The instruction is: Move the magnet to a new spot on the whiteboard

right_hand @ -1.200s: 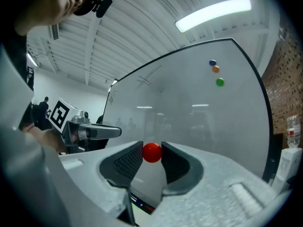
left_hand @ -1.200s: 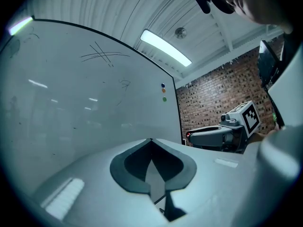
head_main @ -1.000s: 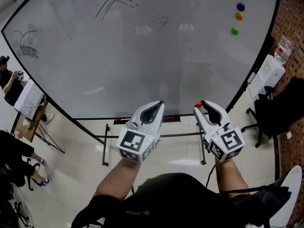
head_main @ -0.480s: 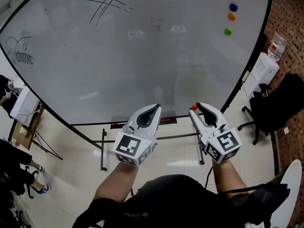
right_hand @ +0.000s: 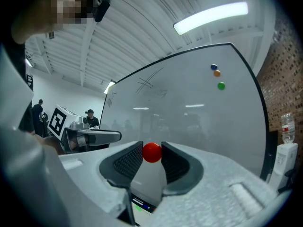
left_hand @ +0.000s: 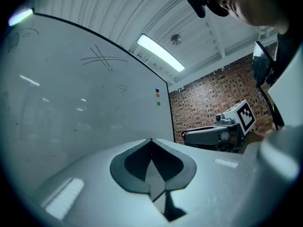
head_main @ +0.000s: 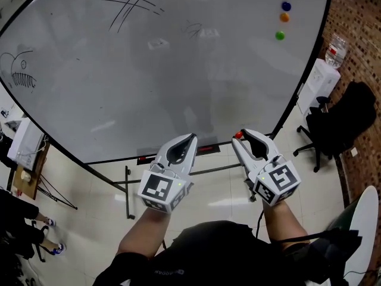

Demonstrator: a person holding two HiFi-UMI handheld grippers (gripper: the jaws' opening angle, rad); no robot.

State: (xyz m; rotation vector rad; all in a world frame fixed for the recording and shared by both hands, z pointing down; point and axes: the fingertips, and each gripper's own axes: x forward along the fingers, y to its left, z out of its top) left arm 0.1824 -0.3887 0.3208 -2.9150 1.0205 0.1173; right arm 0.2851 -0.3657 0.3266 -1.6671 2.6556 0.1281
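Red magnet (right_hand: 152, 152) clamped at right gripper's (head_main: 240, 137) jaw tips, near side of whiteboard (head_main: 178, 70); left gripper (head_main: 191, 137) just left, jaws together.

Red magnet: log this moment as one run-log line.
right gripper: shut on red magnet | left gripper: shut, empty | whiteboard: blue magnet, orange magnet, green magnet upper right

No readable words or numbers; only illegible small print on the person's dark shirt (head_main: 214, 249).

whiteboard (head_main: 178, 82) top cut off, scribbles (head_main: 193, 28) unreadable
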